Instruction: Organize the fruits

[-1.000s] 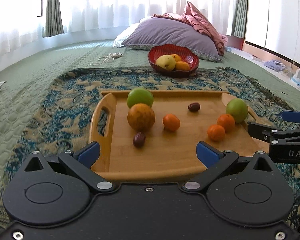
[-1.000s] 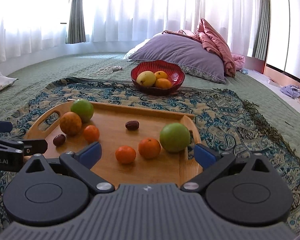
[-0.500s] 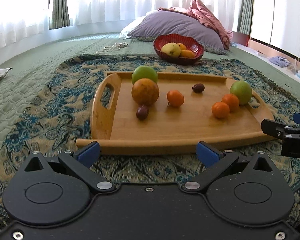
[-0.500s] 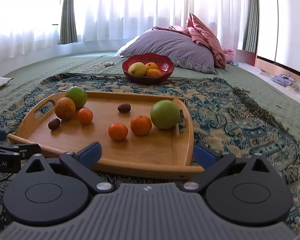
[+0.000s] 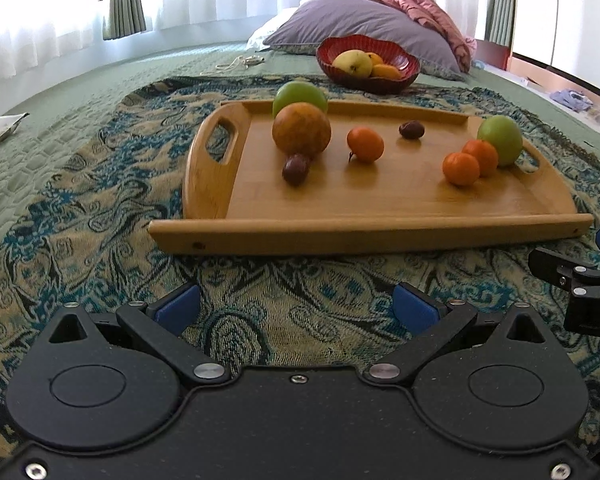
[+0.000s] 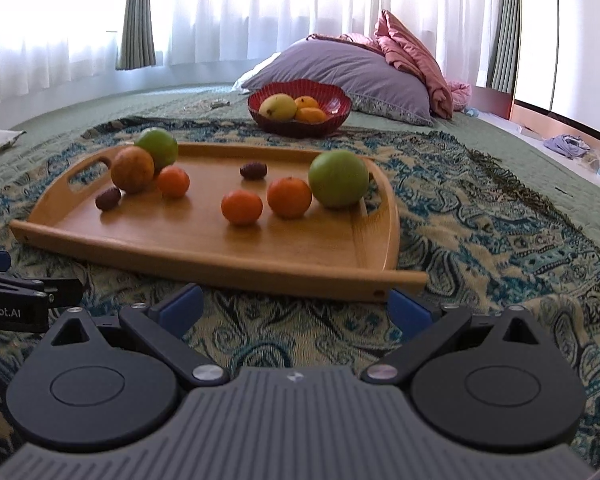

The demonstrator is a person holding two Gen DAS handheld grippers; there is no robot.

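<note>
Short of the tray's [image 5: 372,236] near rim, left gripper [image 5: 296,306] and right gripper [image 6: 294,306] hover released, empty.

Both wrist cams sit low over the patterned rug [image 5: 100,208], just short of the wooden tray [image 5: 380,236], facing fwd toward the red bowl [image 6: 300,126] & window. Left cam looks from the tray's left-front, right cam from right-front; both share tray, bowl, pillow.
</note>
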